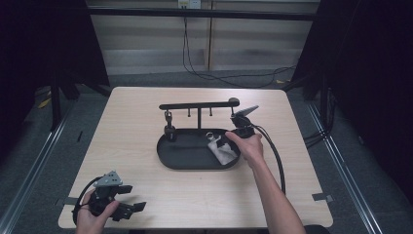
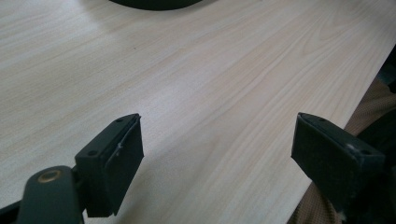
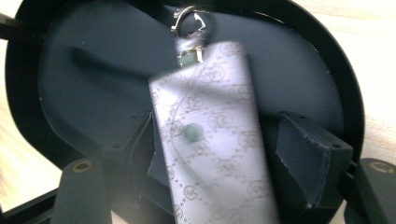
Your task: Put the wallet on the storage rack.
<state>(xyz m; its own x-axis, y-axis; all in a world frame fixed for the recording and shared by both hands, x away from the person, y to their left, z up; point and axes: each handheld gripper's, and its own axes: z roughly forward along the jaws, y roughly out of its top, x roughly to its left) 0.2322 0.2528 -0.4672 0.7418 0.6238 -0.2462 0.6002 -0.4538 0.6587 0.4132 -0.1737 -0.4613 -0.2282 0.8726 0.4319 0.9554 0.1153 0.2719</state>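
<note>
A white patterned key pouch (image 3: 212, 135) with a silver clasp (image 3: 189, 21) at its far end is lying in the right part of a black oval tray (image 1: 187, 158), and the right claw (image 3: 215, 144) is hanging over it with its jaws standing apart on either side of the pouch; the left pad is sitting just beside the pouch's edge, the right pad is standing clear of it, and neither is pressing on it. No earlier picture is at hand, so only this open stance is being told. In the high view the right hand (image 1: 249, 146) is reaching in over the tray's right end, with the claw's cable (image 1: 275, 156) trailing back along the forearm. A black rack (image 1: 199, 105) is rising from the back of the tray: one upright post is carrying one crossbar with small pegs hanging beneath it, and a dark item (image 1: 169, 127) is hanging at its left end, close behind the pouch's spot but not over it. The left claw (image 2: 217, 154) is resting low at the near left corner of the light wooden desk (image 1: 136, 141), well apart from the tray, its jaws spread wide with only bare desk between them. There are one pouch, one tray, one rack and two claws.
</note>
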